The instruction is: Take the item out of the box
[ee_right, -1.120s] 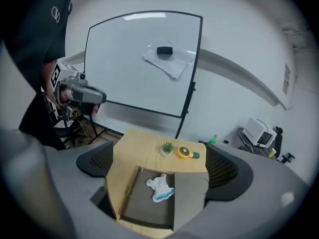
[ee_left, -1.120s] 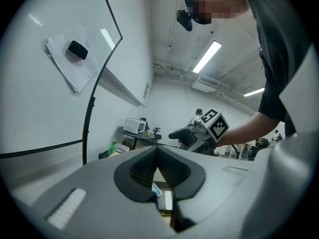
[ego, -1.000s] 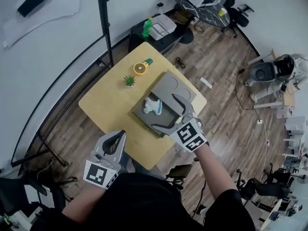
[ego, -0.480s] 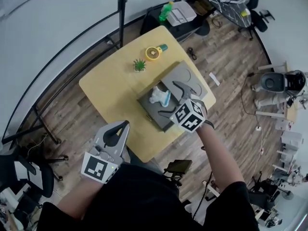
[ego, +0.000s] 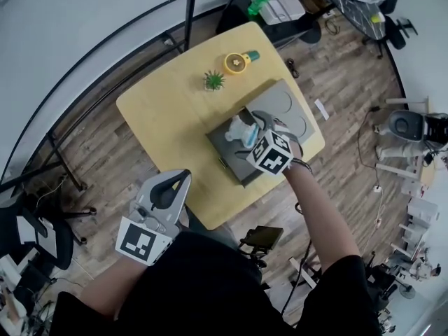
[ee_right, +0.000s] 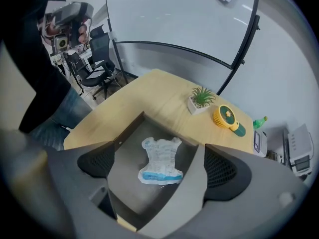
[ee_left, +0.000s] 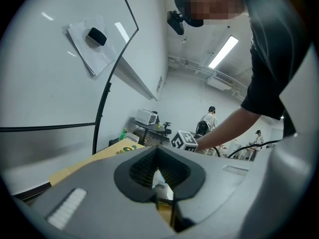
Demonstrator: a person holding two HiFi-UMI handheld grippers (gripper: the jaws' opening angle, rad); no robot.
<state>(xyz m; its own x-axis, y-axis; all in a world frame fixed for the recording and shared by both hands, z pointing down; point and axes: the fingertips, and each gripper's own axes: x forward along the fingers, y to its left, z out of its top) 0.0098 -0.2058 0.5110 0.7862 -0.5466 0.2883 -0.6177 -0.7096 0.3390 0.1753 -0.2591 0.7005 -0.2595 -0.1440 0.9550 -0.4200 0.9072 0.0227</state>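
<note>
Right gripper view: white-and-blue diaper-shaped soft pad [ee_right: 160, 161] lies flat on floor of open grey box [ee_right: 128, 126], straight ahead of and below R gripper [ego: 260, 126], centred on its gap. Jaws spread wide, nothing between them. Pad's long axis runs away from gripper, approx. along its line of sight, so closing would likely pinch the narrow width. L gripper [ego: 175, 184]: jaws together, empty, off near edge of pale wood counter [ee_right: 149, 91], well apart from box; R is nearer. Bare box floor either side of pad. Beyond gripper: small potted plant [ee_right: 201, 97], yellow round fan [ee_right: 227, 117], out of the way.
</note>
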